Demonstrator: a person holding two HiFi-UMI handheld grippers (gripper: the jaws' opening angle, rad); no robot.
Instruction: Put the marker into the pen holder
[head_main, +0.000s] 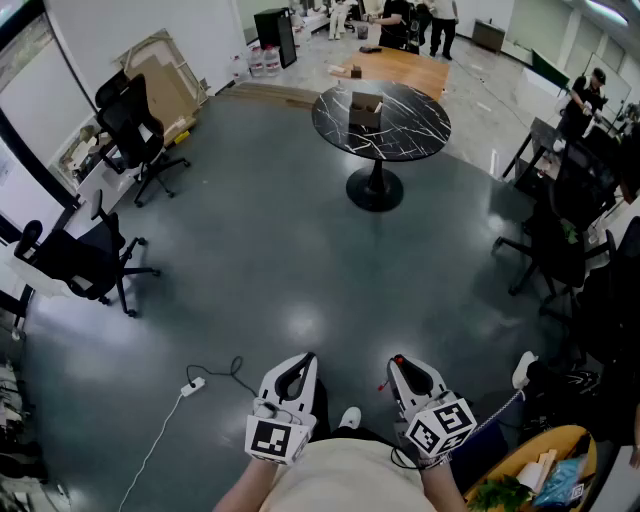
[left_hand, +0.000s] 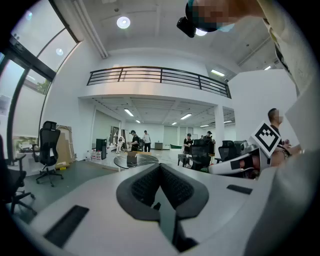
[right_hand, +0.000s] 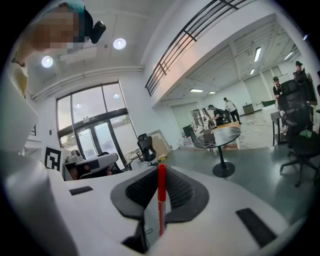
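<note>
- Marker (right_hand: 161, 200): red, pinched between the two jaws of the right gripper (right_hand: 159, 174). It stands upright along the jaw line, with its cap end reaching just past the jaw tips.
- In the head view, only the marker's red tip (head_main: 399, 360) shows at the front of the right gripper (head_main: 404, 368).
- Right gripper: jaws pressed onto the marker from both sides and held close in front of the person's body.
- Left gripper (left_hand: 160, 171): jaws pressed together with nothing between them. In the head view it (head_main: 299, 366) is level with the right gripper, just to that tool's left and not touching it.
- Round black table (head_main: 410, 135): well ahead of both grippers across open dark floor (head_main: 270, 250). A brown box (head_main: 365, 108) rests on its top.
- White cable (head_main: 160, 440): on the floor just left of the left gripper.
- Two black office chairs (head_main: 135, 125) (head_main: 80, 262): far to the left of the left gripper.
- Pen holder: none can be made out in any view.
</note>
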